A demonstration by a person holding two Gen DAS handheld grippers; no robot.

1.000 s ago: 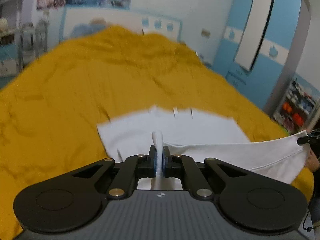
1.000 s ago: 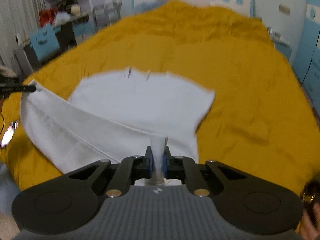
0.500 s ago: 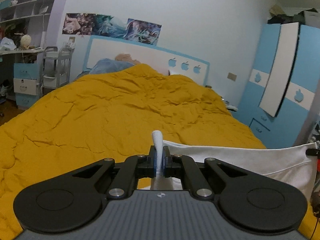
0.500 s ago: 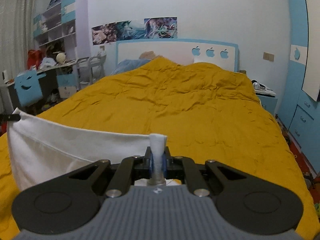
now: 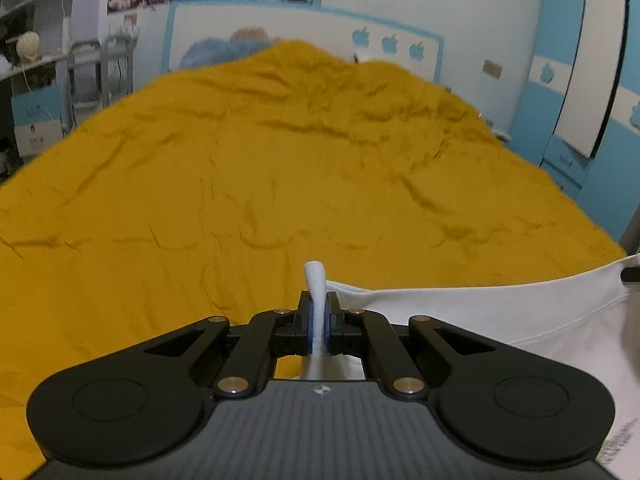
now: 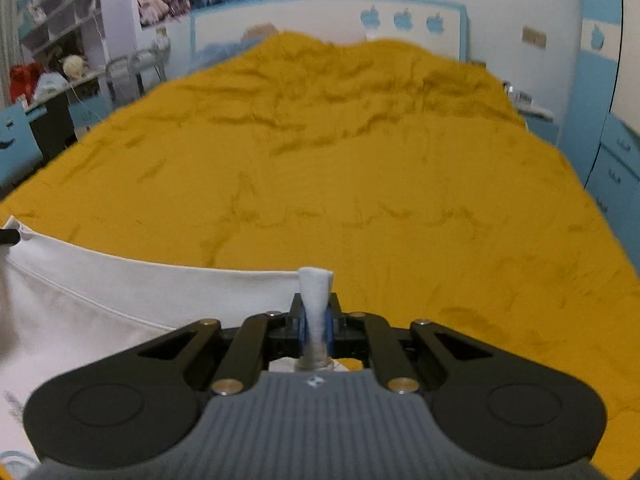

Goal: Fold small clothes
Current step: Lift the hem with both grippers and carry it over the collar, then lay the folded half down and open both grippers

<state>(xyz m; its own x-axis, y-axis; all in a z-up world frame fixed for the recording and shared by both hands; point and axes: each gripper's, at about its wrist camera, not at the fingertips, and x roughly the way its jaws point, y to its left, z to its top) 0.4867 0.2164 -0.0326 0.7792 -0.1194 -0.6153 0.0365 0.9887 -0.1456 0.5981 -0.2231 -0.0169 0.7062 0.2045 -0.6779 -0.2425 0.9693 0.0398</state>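
A white garment (image 5: 500,312) hangs stretched between my two grippers above a mustard-yellow bed cover (image 5: 280,184). My left gripper (image 5: 318,320) is shut on one corner of the garment; a pinched tuft of white cloth sticks up between its pads. The cloth runs off to the right, where the tip of the other gripper (image 5: 631,274) shows at the frame edge. My right gripper (image 6: 316,326) is shut on the other corner, and the garment (image 6: 100,300) spreads to the left in that view. The lower part of the garment is hidden below both grippers.
The yellow cover (image 6: 360,184) fills the bed up to a white and blue headboard (image 5: 304,28). A blue and white wardrobe (image 5: 580,80) stands at the right. Shelves and a desk with clutter (image 6: 52,80) stand at the left.
Both grippers lifted the garment off the bed, where it lay flat a second ago, and hold it taut in the air. In the last half second both views have tipped slightly down toward the cover.
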